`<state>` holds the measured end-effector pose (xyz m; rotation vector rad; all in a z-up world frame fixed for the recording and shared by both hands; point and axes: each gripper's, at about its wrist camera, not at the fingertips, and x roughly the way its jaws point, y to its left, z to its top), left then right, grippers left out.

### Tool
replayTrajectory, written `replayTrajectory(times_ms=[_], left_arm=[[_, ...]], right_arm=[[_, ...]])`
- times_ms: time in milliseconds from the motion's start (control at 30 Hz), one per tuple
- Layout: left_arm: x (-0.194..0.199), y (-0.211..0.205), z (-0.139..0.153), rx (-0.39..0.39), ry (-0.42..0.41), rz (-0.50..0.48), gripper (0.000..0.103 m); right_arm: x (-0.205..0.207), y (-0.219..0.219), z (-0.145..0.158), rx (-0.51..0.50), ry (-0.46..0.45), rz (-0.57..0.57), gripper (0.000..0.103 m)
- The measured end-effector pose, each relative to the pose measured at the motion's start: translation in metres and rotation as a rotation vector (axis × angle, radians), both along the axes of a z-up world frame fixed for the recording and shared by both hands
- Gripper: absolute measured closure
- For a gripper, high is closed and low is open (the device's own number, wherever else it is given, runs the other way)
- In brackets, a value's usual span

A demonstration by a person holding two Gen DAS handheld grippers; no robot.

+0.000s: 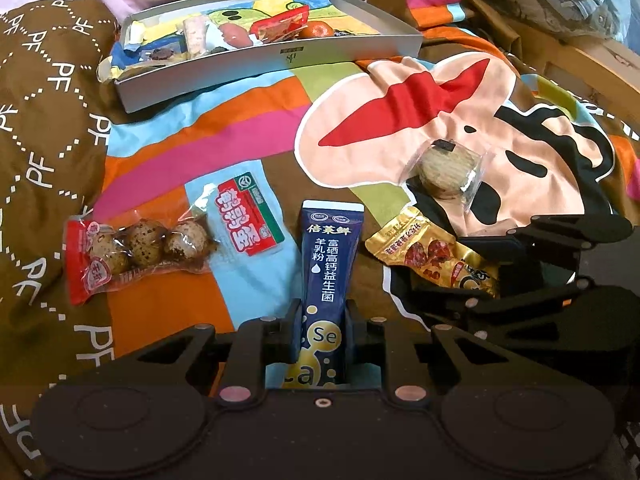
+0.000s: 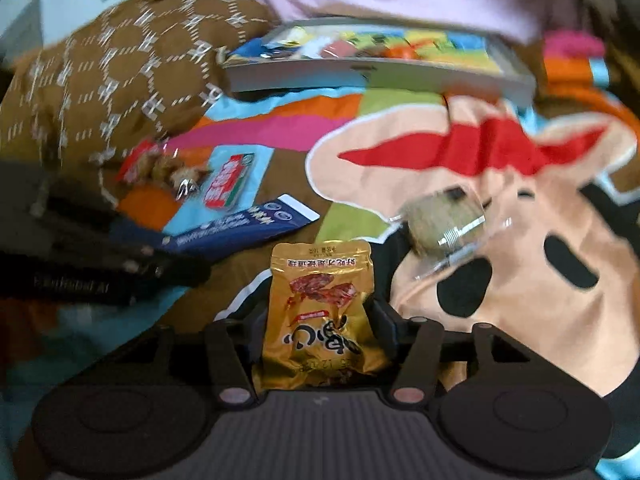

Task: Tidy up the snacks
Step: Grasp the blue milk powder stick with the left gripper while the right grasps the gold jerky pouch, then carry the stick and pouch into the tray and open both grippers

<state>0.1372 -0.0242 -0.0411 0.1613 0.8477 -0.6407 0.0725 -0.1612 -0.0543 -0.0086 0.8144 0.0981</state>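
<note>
**Both grippers loaded over the bedspread**

The left hand-held gripper (image 1: 323,328) clamps a blue milk-powder sachet (image 1: 326,264); the right hand-held gripper (image 2: 320,316) grips a gold snack packet (image 2: 320,304). Quail-egg pack (image 1: 136,248) and wrapped biscuit (image 1: 444,174) lie apart on the quilt (image 1: 248,136), open fabric before the grey box (image 1: 280,56) rim.

My left wrist view sharp, evenly lit by soft daylight, colours saturated. Glare on clear biscuit wrapper (image 1: 448,170) and quail egg pack (image 1: 138,249). My right wrist view motion-blurred throughout; grey box (image 2: 376,74) smeared, gold packet (image 2: 322,312) readable only near lens. Fisheye bending, dark vignette at corners. Shadows faint.
</note>
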Motion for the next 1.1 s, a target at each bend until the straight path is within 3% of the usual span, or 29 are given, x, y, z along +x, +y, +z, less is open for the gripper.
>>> replayTrajectory(times_ms=[233,433,533,833,1100], left_arm=[[-0.001,0.001,0.001,-0.014,0.000,0.011,0.083],[-0.009,0.001,0.006,-0.049,-0.010,0.010,0.083],[-0.015,-0.001,0.008,-0.063,-0.030,0.005,0.083],[-0.020,0.008,0.020,-0.163,-0.102,0.057,0.083],[-0.015,0.013,0.037,-0.224,-0.190,0.126,0.083]], right_arm=[[-0.008,0.013,-0.002,-0.072,-0.027,0.021,0.051],[-0.026,0.047,-0.002,-0.345,-0.113,0.125,0.057],[-0.032,0.055,-0.003,-0.425,-0.145,0.149,0.057],[-0.036,0.053,0.007,-0.509,-0.242,0.136,0.057],[-0.020,0.045,0.029,-0.501,-0.345,0.118,0.056]])
